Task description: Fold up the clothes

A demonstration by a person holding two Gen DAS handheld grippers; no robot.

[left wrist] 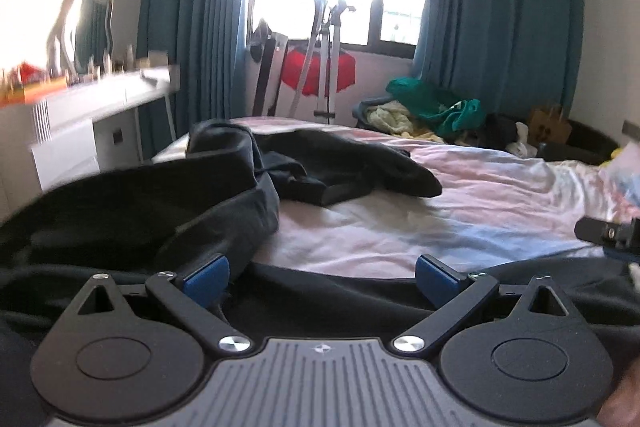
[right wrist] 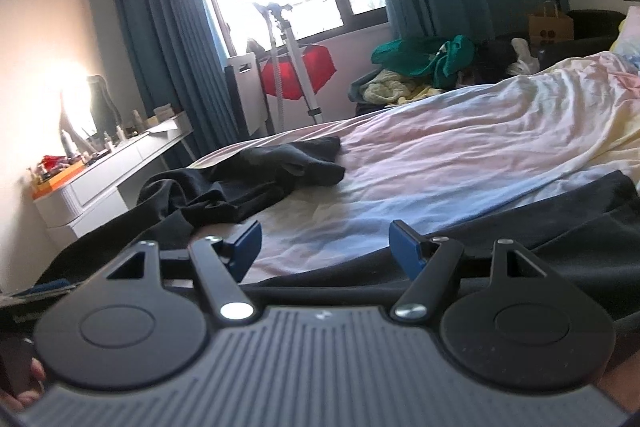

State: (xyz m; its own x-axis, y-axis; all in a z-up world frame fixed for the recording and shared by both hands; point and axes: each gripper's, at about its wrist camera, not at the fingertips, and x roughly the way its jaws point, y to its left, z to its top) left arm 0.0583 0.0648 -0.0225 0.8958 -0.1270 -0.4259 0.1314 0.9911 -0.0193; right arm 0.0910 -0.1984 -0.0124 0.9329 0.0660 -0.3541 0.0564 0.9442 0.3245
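Observation:
A black garment (left wrist: 168,199) lies crumpled across the bed (left wrist: 460,195), its near edge running under both grippers; it also shows in the right wrist view (right wrist: 240,187). My left gripper (left wrist: 322,277) is open, its blue pads (left wrist: 208,277) just above the garment's near hem, holding nothing. My right gripper (right wrist: 326,247) is open over the same hem (right wrist: 520,239), empty. The tip of the right gripper (left wrist: 608,233) shows at the right edge of the left wrist view.
The bed has a wrinkled pale sheet (right wrist: 460,147). A white dresser (right wrist: 116,179) with clutter stands left. A stand with a red cloth (left wrist: 318,71) is under the window. A pile of green and yellow clothes (left wrist: 428,107) and a paper bag (right wrist: 550,23) lie beyond the bed.

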